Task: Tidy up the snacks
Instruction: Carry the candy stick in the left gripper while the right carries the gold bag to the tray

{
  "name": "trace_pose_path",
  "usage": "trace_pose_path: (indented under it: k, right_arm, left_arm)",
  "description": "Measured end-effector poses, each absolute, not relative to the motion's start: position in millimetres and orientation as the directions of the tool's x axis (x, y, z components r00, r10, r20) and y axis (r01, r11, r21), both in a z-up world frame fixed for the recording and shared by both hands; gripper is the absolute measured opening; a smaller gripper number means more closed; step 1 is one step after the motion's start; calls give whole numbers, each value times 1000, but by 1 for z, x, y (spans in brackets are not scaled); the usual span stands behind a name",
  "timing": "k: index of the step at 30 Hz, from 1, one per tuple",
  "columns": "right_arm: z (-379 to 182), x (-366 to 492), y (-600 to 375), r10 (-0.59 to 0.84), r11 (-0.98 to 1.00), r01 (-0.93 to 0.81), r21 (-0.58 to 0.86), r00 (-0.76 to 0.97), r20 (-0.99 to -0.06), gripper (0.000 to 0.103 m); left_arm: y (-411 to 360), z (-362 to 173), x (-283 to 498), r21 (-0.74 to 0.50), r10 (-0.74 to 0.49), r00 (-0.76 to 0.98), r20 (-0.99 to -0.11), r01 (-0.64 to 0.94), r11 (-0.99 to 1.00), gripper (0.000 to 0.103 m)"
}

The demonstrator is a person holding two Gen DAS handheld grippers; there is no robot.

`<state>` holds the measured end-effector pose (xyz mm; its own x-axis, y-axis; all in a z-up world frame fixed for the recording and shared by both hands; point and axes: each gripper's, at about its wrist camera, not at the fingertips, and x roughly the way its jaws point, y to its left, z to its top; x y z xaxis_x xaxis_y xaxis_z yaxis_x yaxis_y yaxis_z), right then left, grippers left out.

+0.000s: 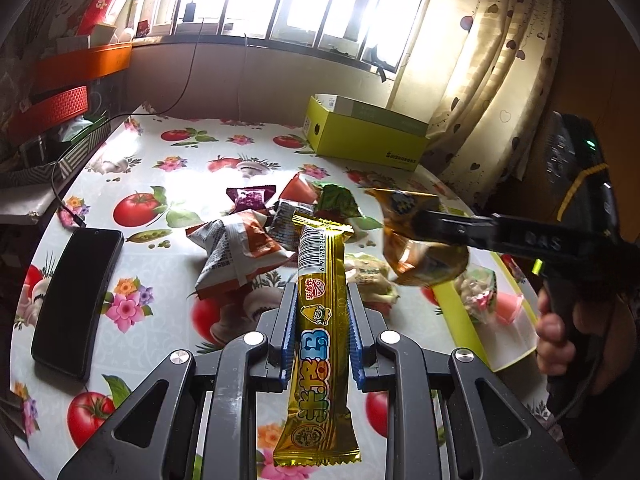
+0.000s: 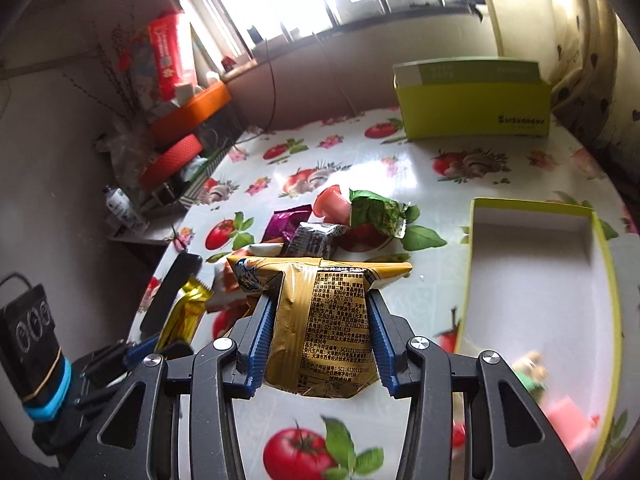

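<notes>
My left gripper (image 1: 322, 296) is shut on a long gold snack bar (image 1: 320, 320), held above the table; it also shows in the right wrist view (image 2: 186, 312). My right gripper (image 2: 320, 300) is shut on a gold-brown snack pouch (image 2: 320, 328), also seen in the left wrist view (image 1: 420, 236), above the table left of the lime-rimmed box lid (image 2: 600, 280). The lid holds a few snacks (image 1: 480, 292). A pile of snack packets (image 1: 256, 232) lies mid-table; it also shows in the right wrist view (image 2: 320, 232).
A lime shoebox (image 1: 360, 136) stands at the far edge of the flowered tablecloth (image 1: 160, 152). A black phone (image 1: 76, 300) lies at the left with a cable. Orange trays and clutter (image 1: 60, 92) crowd the left side. Curtains (image 1: 500, 60) hang at the right.
</notes>
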<state>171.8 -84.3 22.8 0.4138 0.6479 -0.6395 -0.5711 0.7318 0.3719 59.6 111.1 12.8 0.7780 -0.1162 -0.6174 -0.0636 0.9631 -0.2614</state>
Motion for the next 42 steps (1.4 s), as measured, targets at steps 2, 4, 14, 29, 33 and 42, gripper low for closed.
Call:
trace_pose_path:
  k: [2,4,14,29,33,42]
  right_arm:
    - [27,164,-91,647,734,-574,364,426,-632,42]
    - [32,153,-100,644,738,-574,354,443,-624,43]
    - [53,109,-123,621,760,-581,292,514,-592,43]
    - [63,83,-146,590,784,-573,239,568,-574,43]
    - [59,89,-151,585,791,-559,250,570,-577,43]
    - [51,102,-177,555,821,-503,270,594,-583,43]
  left_arm:
    - [106,16,57,-259,-118,779,-615,-59,964,23]
    - [101,20,53,-259,-124,782,-610,-49,965,23]
    - [81,39,37,-242,-131,793,-595,-22,970,23]
    - [58,54,30,-231,-154,801,-579,20,973,23]
    - [52,52,37,-230,-166,790,-591,32,973,23]
    - [33,48,56,-230,-215,766,-606,90,969,23]
